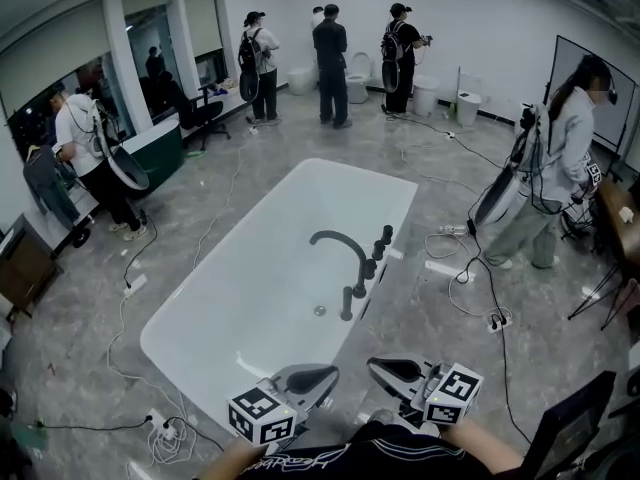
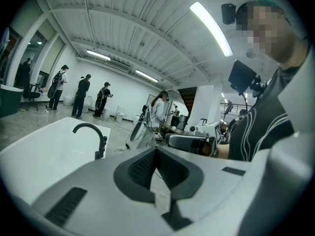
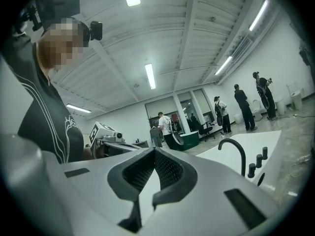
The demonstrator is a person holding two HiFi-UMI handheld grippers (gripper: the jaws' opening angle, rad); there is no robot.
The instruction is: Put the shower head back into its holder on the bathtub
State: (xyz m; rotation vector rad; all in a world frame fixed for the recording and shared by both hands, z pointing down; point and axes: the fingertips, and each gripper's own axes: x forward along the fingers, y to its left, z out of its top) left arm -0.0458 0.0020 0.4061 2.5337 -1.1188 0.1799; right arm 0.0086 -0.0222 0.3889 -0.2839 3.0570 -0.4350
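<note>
The white bathtub [image 1: 210, 338] lies in the middle of the grey floor. On its right rim stands a black curved faucet [image 1: 340, 240] with a row of black knobs [image 1: 379, 250]. At the near end of that row a slim black upright piece [image 1: 347, 303] stands; it may be the shower head, but I cannot tell. My left gripper [image 1: 330, 374] and right gripper [image 1: 373, 366] hover near the tub's near right corner, tips facing each other, both shut and empty. The left gripper view shows the closed left gripper [image 2: 156, 154] with the faucet [image 2: 93, 134] beyond. The right gripper view shows the shut right gripper [image 3: 154, 154] and the faucet [image 3: 235, 151].
Several people stand around the room: three at the far wall by toilets [image 1: 360, 76], one at the right [image 1: 560, 158], one at the left [image 1: 85, 148]. Cables and a power strip [image 1: 165, 433] trail over the floor. A dark green cabinet [image 1: 160, 153] stands at the left.
</note>
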